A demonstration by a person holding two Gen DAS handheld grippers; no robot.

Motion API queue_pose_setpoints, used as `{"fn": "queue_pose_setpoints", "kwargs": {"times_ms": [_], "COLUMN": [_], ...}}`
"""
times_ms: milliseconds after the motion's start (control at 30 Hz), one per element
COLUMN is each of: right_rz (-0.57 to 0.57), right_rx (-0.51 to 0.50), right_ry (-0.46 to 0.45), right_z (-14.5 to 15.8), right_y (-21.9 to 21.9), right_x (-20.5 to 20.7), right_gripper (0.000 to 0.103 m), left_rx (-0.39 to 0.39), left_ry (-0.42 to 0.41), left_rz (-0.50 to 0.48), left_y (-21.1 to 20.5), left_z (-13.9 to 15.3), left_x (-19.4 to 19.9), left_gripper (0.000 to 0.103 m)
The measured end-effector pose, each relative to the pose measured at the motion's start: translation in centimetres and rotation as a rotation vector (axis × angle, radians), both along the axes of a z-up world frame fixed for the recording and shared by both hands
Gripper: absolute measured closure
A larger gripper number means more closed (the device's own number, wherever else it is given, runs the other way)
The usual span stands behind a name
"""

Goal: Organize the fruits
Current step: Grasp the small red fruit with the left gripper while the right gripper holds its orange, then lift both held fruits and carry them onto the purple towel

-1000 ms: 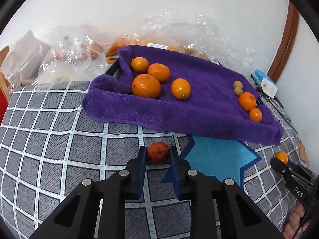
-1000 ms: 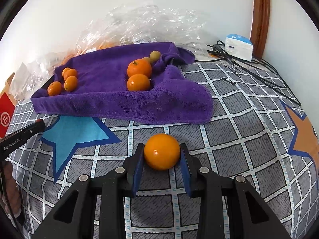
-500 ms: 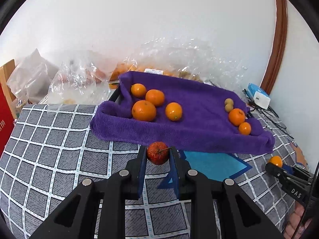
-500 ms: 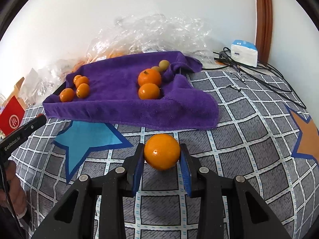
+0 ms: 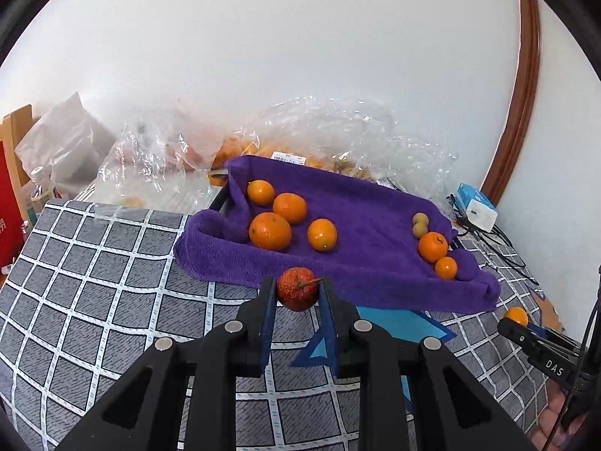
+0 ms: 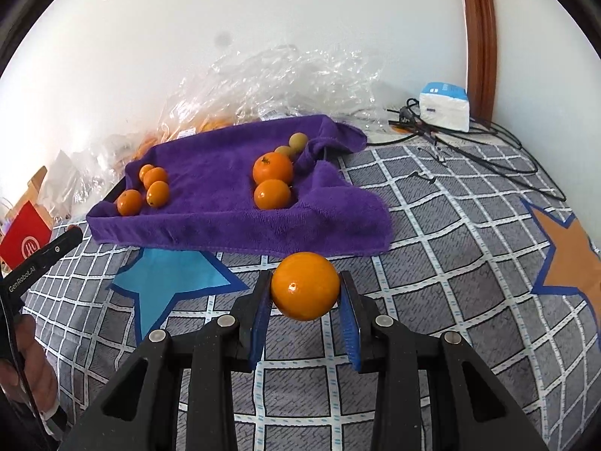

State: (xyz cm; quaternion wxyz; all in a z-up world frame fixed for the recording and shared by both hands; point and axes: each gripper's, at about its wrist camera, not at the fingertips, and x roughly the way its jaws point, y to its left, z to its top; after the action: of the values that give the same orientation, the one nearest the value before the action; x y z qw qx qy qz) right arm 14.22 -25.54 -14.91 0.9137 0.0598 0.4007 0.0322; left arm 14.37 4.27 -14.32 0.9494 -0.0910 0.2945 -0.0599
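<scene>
My left gripper (image 5: 296, 288) is shut on a small red fruit (image 5: 297, 288) with a thin stem, held above the checked cloth just in front of the purple towel (image 5: 360, 203). My right gripper (image 6: 305, 285) is shut on a smooth orange (image 6: 305, 285), also lifted short of the purple towel (image 6: 210, 191). On the towel lie several oranges at the left (image 5: 270, 231) and two oranges (image 5: 432, 247) with two small green-brown fruits (image 5: 420, 224) at the right. The right gripper with its orange (image 5: 516, 316) shows at the right edge of the left wrist view.
Crumpled clear plastic bags (image 5: 157, 165) holding more oranges lie behind the towel against the wall. A white and blue box (image 6: 445, 111) with black cables (image 6: 488, 154) sits at the back right. A red box (image 6: 24, 240) stands at the left. A hand (image 6: 33, 372) holds the left gripper.
The left gripper has risen with the red fruit and tilted up, so more wall shows. The right gripper has tilted up a little, still holding its orange.
</scene>
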Motion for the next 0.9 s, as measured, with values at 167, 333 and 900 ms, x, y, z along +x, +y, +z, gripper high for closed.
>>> {"fn": "queue_pose_setpoints", "kwargs": {"times_ms": [167, 333, 900], "right_rz": [-0.01, -0.004, 0.029], "right_rx": [-0.004, -0.029, -0.018], "right_ry": [-0.009, -0.033, -0.078], "right_z": [0.7, 2.2, 5.1], "right_y": [0.0, 0.4, 0.7], "right_x": [-0.3, -0.5, 0.3], "right_gripper": [0.069, 0.069, 0.069], "left_rx": [0.003, -0.025, -0.046], "left_ry": [-0.016, -0.027, -0.009], "left_rz": [-0.008, -0.002, -0.01], "left_y": [-0.1, 0.3, 0.7], "left_z": [0.3, 0.5, 1.1], "left_x": [-0.4, -0.7, -0.4], "left_gripper": [0.081, 0.081, 0.081]}}
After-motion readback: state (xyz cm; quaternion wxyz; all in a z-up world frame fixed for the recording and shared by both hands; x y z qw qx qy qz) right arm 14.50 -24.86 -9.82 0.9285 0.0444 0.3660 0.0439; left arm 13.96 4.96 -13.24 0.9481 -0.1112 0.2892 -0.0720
